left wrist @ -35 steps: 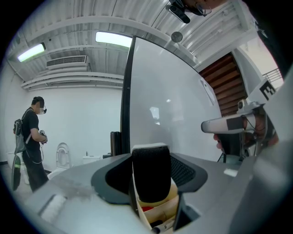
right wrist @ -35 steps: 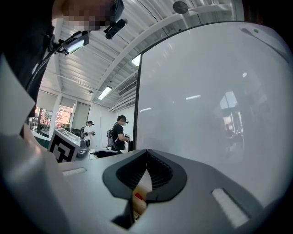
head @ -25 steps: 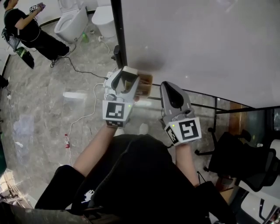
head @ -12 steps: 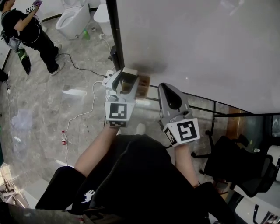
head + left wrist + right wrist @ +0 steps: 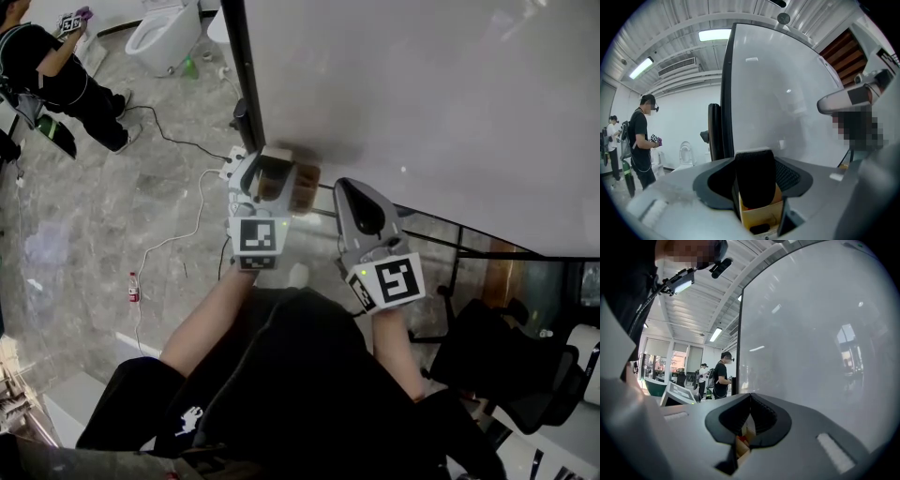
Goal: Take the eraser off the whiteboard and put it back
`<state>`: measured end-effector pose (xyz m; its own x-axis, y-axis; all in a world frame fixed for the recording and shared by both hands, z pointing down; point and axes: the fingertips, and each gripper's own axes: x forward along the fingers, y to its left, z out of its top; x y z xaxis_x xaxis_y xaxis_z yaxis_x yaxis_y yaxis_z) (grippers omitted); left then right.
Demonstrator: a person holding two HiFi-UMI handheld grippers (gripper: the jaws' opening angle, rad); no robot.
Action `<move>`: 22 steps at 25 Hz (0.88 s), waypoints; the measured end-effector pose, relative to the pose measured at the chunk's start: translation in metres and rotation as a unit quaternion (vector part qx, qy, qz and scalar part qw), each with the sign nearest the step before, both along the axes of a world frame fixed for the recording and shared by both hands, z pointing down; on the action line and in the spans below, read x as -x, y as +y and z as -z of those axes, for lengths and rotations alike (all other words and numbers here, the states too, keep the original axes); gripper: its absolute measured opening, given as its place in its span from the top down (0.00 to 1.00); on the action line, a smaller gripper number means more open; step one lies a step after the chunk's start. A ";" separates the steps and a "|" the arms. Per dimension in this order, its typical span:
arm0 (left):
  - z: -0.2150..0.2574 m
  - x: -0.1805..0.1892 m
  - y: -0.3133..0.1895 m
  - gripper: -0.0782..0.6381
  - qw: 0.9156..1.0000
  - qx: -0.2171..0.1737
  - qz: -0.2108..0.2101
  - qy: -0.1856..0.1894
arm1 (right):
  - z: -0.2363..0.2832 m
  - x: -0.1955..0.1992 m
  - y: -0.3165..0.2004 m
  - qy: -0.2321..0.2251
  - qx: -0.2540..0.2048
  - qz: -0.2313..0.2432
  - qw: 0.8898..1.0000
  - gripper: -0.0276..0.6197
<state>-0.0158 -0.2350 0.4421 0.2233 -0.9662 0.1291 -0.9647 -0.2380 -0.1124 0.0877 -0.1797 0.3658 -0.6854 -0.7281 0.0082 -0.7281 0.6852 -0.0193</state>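
Note:
The eraser [image 5: 303, 187], a brown block with black felt, sits between the jaws of my left gripper [image 5: 273, 165], which is shut on it. It is held near the lower left corner of the whiteboard [image 5: 422, 94]; whether it touches the board I cannot tell. In the left gripper view the eraser's black felt [image 5: 755, 180] fills the gap between the jaws, and the whiteboard [image 5: 783, 98] rises just ahead. My right gripper [image 5: 360, 201] hovers beside it to the right, shut with nothing held. In the right gripper view its jaws meet at the tip [image 5: 751, 397] before the whiteboard [image 5: 825, 333].
The board's black frame post [image 5: 236, 75] runs down at the left. On the marble floor lie cables [image 5: 178, 234] and a small bottle [image 5: 133, 286]. A person in black [image 5: 56, 66] stands far left near a white toilet [image 5: 167, 33]. A black office chair [image 5: 492, 356] is at the right.
My left gripper has sunk slightly with the eraser still in its jaws. The right gripper has barely moved. The person at the far left has drifted further toward the corner.

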 end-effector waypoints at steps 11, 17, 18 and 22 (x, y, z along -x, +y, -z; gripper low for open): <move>-0.017 0.001 -0.004 0.52 0.999 0.015 0.021 -0.020 | -0.005 0.001 -0.010 0.002 0.006 0.019 1.000 0.94; -0.026 0.001 -0.005 0.52 0.999 0.024 0.030 -0.026 | -0.008 0.001 -0.014 0.004 0.009 0.027 1.000 0.94; -0.029 0.001 -0.005 0.52 0.999 0.029 0.028 -0.031 | -0.009 0.001 -0.014 0.005 0.010 0.027 1.000 0.94; -0.036 0.000 -0.006 0.52 0.998 0.038 0.032 -0.031 | -0.009 0.000 -0.016 0.004 0.009 0.027 1.000 0.94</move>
